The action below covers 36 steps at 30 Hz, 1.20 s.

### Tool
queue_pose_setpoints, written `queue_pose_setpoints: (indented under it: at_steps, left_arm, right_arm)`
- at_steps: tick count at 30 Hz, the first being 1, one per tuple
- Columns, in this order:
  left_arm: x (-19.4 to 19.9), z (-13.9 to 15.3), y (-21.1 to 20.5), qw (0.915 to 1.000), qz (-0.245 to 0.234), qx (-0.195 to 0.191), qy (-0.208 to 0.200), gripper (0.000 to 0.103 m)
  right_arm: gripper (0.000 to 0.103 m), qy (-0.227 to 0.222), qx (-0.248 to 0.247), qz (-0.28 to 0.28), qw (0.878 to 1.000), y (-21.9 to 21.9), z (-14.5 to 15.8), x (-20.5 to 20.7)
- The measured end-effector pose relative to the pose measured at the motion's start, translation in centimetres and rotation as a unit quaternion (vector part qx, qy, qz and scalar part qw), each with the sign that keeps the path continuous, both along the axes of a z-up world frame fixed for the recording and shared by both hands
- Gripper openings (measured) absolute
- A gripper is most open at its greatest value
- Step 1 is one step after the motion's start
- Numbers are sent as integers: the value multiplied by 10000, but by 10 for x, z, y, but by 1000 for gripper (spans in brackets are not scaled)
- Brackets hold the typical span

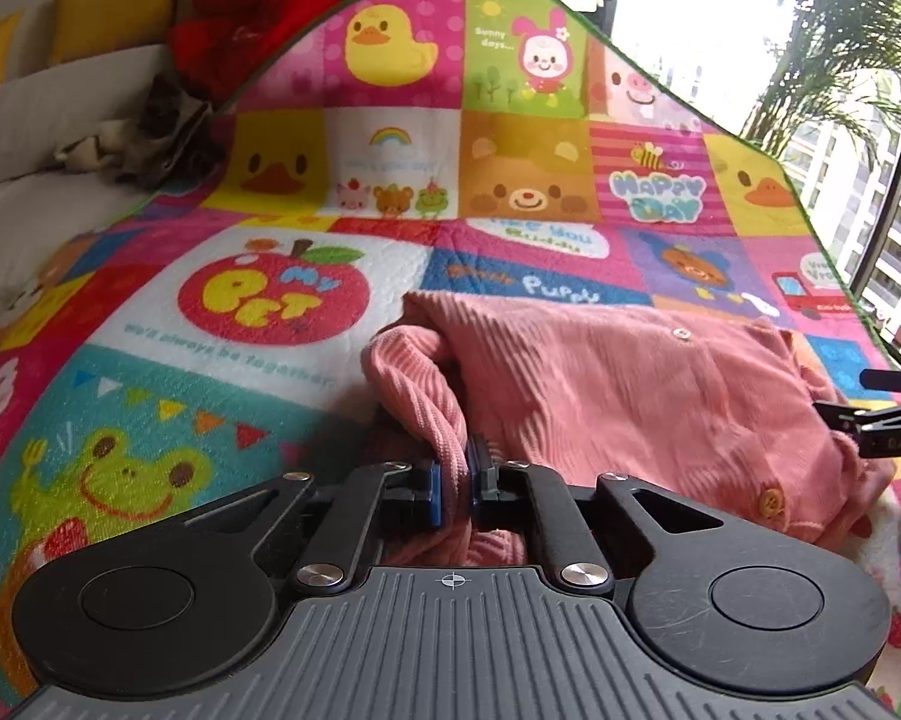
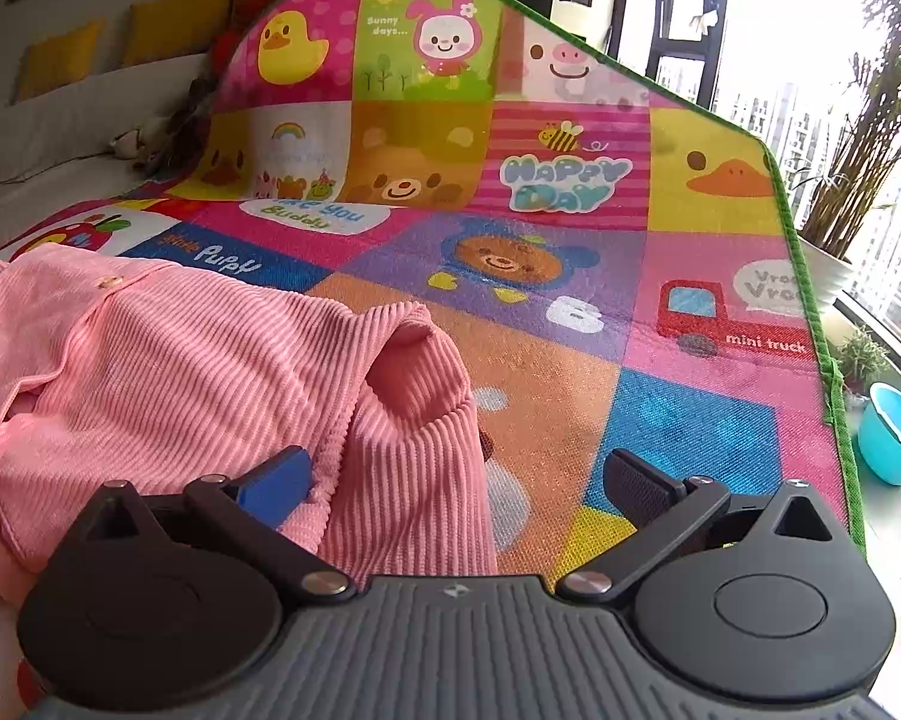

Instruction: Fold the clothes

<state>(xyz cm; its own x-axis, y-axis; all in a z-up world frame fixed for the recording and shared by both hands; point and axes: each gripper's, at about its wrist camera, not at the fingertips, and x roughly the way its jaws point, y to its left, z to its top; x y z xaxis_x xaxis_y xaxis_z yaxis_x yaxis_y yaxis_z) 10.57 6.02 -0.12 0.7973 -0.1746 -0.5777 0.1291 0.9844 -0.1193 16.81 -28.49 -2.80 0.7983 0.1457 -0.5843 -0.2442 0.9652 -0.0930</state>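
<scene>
A pink ribbed cardigan [image 1: 618, 396] with small buttons lies on a colourful cartoon play mat [image 1: 258, 312]. My left gripper [image 1: 455, 483] is shut on a fold of its left sleeve, the pink cloth pinched between the blue pads. In the right wrist view the cardigan [image 2: 168, 372] fills the left side, and its right sleeve [image 2: 414, 420] runs down between the fingers of my right gripper [image 2: 456, 480]. That gripper stands open wide, with the blue pad [image 2: 276, 483] on the cloth and the black finger [image 2: 642, 489] over bare mat. The right gripper's tip [image 1: 888, 420] also shows at the left wrist view's right edge.
The mat [image 2: 570, 276] curves up at the back against a sofa with yellow cushions [image 1: 114, 12] and a red garment [image 1: 258, 6]. A crumpled grey cloth [image 1: 144, 138] lies on the sofa. A blue tub [image 2: 894, 432] and potted plants [image 2: 870, 144] stand by the windows on the right.
</scene>
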Motion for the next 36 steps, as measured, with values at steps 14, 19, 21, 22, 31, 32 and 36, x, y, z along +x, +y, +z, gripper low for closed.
queue_pose_setpoints:
  at_steps: [14,19,21,22,31,32,36]
  left_arm:
    - [41,50,-110,9841,-1659,-590,-251,8]
    - [49,49,-100,9837,-1618,-768,-138,8]
    - [46,55,-92,9821,-1652,-876,-205,8]
    - [44,59,-88,9817,-1651,-911,-263,9]
    - [27,98,-59,9842,-1039,-998,-1033,59]
    - [29,98,-59,9843,-1023,-1027,-1003,63]
    - [45,78,-80,9865,-1123,-1073,-512,74]
  right_arm:
    - [103,-692,953,2086,9709,66,69,-74]
    - [95,-728,458,2033,9753,132,48,-52]
    - [73,-568,619,2048,9752,141,46,-34]
    - [51,-460,728,2050,9750,144,46,-25]
    - [13,-775,1347,1140,9813,58,68,-17]
    - [13,-717,1398,914,9833,39,67,-18]
    - [13,114,1704,169,9852,-20,33,-12]
